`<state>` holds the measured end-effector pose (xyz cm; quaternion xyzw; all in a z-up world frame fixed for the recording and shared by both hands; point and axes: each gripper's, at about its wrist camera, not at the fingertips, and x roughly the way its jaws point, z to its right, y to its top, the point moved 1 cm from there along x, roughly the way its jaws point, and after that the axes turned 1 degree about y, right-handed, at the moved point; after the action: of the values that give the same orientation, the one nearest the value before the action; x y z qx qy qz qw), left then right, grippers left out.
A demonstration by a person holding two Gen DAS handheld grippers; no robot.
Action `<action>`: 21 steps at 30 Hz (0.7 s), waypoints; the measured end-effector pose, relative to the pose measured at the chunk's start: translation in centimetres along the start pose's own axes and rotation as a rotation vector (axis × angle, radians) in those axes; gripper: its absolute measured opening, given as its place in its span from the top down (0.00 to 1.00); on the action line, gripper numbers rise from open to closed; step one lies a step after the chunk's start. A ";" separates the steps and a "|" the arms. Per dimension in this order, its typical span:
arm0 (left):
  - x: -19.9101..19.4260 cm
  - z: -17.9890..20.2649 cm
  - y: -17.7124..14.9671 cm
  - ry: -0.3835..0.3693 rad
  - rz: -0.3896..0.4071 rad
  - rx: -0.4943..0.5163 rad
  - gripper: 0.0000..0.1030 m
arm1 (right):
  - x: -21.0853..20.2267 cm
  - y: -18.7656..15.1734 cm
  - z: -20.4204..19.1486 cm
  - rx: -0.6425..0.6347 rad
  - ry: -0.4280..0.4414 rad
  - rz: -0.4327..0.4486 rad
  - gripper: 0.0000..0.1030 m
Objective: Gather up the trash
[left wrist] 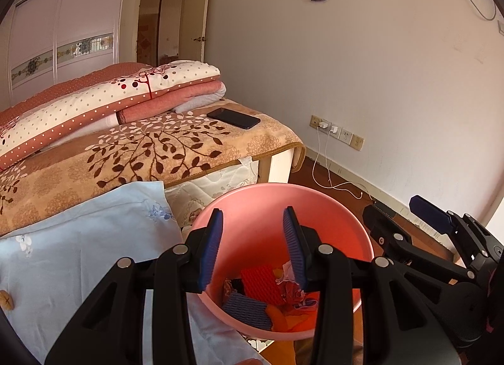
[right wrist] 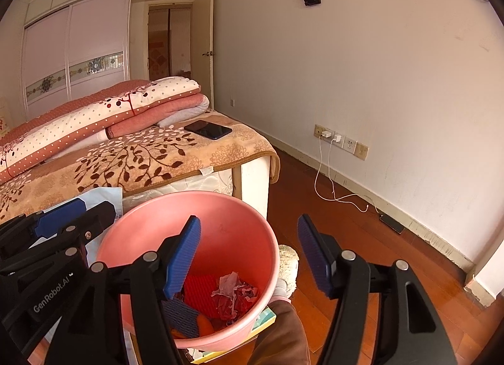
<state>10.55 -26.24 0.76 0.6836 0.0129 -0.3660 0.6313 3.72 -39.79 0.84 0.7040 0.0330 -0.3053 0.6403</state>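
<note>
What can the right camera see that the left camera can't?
Only the right wrist view shows the fluffy white slipper on the floor beside the bin, the phone lying on the floor by the wall, and the open right gripper up close.

Only the left wrist view shows a round tan button on the light blue cloth, and the open left gripper up close.

Both show the pink trash bin holding scraps, and the black phone on the bed.
</note>
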 end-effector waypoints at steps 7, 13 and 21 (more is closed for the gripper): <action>-1.1 -0.3 -0.1 -0.006 0.012 -0.016 0.61 | -1.0 0.0 -0.1 0.000 0.010 0.014 0.38; -2.6 -0.2 -0.2 0.001 0.036 -0.013 0.61 | -2.1 -0.2 -0.4 -0.002 0.026 0.028 0.38; -4.5 -0.3 -0.4 0.002 0.061 -0.012 0.61 | -3.8 -0.4 -0.8 -0.009 0.044 0.051 0.36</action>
<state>7.17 -23.91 2.69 0.6801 -0.0050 -0.3460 0.6463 0.74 -37.71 2.32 0.7083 0.0305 -0.2735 0.6501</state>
